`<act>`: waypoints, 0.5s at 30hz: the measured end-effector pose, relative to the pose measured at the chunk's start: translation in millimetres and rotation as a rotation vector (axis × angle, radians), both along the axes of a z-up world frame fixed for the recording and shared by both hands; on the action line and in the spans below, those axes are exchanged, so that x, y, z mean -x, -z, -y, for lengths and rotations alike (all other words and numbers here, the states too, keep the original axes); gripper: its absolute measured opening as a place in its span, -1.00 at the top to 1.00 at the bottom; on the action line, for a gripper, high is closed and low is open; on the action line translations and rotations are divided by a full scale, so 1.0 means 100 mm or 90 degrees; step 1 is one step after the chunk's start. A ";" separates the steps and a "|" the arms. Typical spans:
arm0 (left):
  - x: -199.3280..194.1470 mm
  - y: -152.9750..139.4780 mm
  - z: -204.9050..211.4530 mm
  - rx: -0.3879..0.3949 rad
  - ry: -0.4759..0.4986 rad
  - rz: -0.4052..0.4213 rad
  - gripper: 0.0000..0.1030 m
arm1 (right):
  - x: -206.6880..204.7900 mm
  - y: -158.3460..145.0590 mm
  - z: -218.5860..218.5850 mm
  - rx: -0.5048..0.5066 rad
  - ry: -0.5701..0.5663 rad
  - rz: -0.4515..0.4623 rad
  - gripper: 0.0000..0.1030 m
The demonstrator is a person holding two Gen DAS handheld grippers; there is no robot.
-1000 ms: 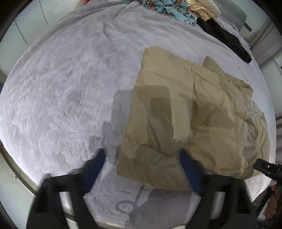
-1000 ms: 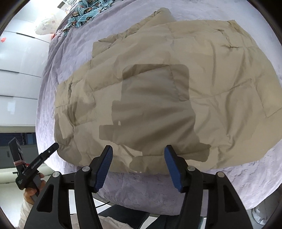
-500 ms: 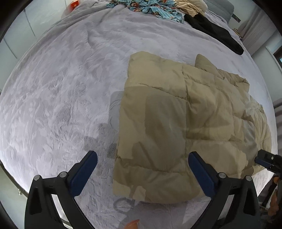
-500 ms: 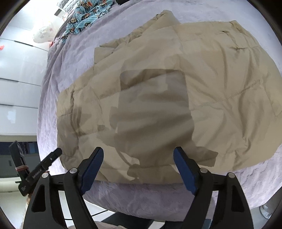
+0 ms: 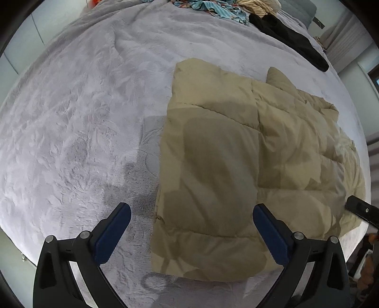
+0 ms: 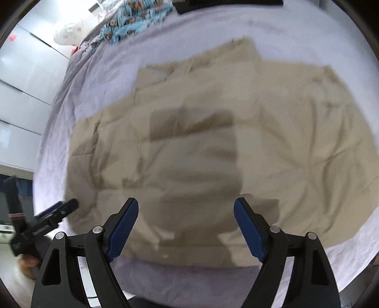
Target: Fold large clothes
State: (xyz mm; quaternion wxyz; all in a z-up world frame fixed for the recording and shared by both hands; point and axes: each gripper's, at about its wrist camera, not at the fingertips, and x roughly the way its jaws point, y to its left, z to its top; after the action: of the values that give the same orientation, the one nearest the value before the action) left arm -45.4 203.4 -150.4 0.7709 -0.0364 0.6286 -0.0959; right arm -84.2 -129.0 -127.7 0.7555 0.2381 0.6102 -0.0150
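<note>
A tan quilted down garment [image 5: 248,165] lies folded flat on the grey bed cover [image 5: 83,118], near the bed's front edge. My left gripper [image 5: 191,227] is open and empty, held above the garment's near left corner. My right gripper [image 6: 186,225] is open and empty, held above the garment [image 6: 201,142] at its near edge; this view is blurred by motion. The right gripper's tip shows at the right edge of the left wrist view [image 5: 362,209]. The left gripper shows at the lower left of the right wrist view [image 6: 45,225].
A blue patterned cloth [image 5: 213,7], a cream garment [image 5: 258,4] and a black garment [image 5: 291,35] lie at the far side of the bed. White cupboard doors [image 6: 21,83] stand to the left. The bed's front edge [image 5: 14,237] is close below the grippers.
Both grippers have opened wider and pulled back and up from the garment. The garment lies still. The right wrist view has tilted up and shows more of the far bed.
</note>
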 end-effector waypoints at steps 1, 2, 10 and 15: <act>-0.01 0.01 -0.01 0.010 -0.003 -0.004 -1.00 | 0.00 0.03 0.03 -0.035 0.014 -0.001 -0.65; -0.02 0.02 -0.03 0.018 -0.006 -0.008 -1.00 | 0.00 0.05 0.03 -0.053 0.023 -0.002 -0.65; -0.14 0.05 -0.14 0.069 -0.003 -0.010 -1.00 | -0.03 0.18 -0.02 -0.080 0.031 -0.025 -0.65; -0.29 0.11 -0.24 0.167 0.036 -0.044 -1.00 | -0.02 0.26 0.00 -0.095 0.045 -0.037 -0.65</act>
State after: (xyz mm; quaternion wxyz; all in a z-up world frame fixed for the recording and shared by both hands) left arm -16.0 227.0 -161.5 0.7341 -0.1222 0.6379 -0.1979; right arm -82.6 -128.8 -154.2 0.7164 0.3147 0.6226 -0.0029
